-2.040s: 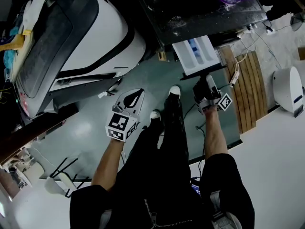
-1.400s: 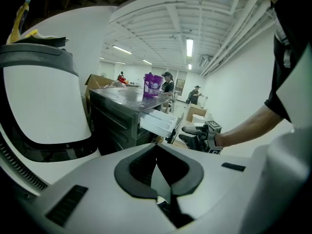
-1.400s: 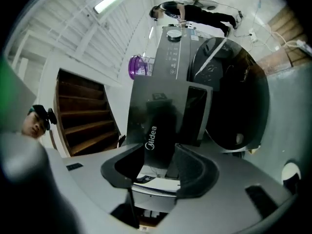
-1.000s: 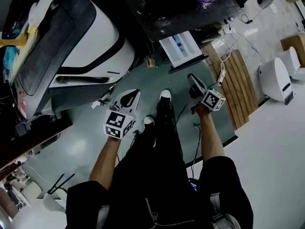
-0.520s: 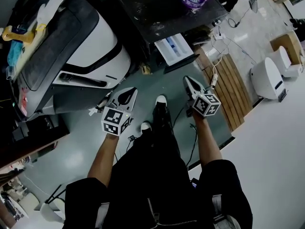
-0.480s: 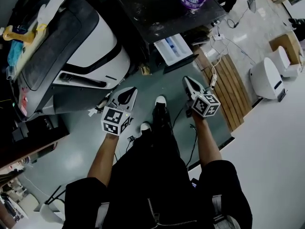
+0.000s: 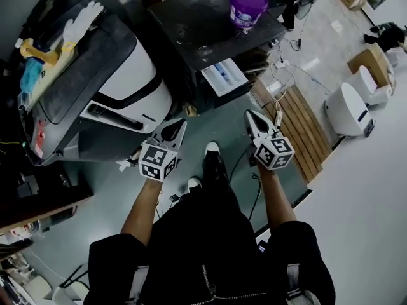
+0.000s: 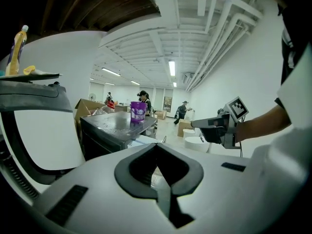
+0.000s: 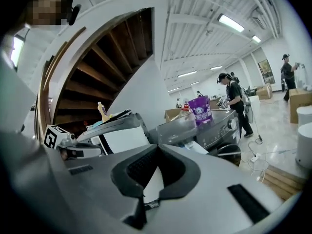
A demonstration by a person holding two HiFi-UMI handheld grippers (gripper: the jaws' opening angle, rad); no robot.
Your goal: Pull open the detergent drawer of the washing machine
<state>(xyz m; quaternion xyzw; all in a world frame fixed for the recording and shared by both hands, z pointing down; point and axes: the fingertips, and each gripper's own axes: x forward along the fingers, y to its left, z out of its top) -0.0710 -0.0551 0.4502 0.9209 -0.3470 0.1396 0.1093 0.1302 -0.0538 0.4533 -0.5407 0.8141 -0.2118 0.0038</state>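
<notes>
The dark washing machine (image 7: 203,18) stands at the top of the head view with a purple tub (image 7: 247,6) on its lid. Its white detergent drawer (image 7: 224,78) sticks out of the front, pulled open. My left gripper (image 7: 172,132) is shut and empty, held above the green floor left of the drawer. My right gripper (image 7: 256,122) is also shut and empty, apart from the drawer and nearer to me. The left gripper view has the drawer (image 8: 141,139) beyond the closed left gripper (image 8: 157,150). The right gripper view shows the drawer (image 9: 196,146) past the closed right gripper (image 9: 157,149).
A large white and black machine (image 7: 95,75) fills the left side. Wooden slats (image 7: 299,126) lie on the floor at right, with cables (image 7: 280,68) and a white appliance (image 7: 346,110) beyond. My own legs and shoes (image 7: 213,151) are below the grippers. A person (image 9: 234,101) stands behind the washer.
Both grippers rose and drew back from the drawer. The right one rolled, its marker cube now facing up. The drawer stays open.
</notes>
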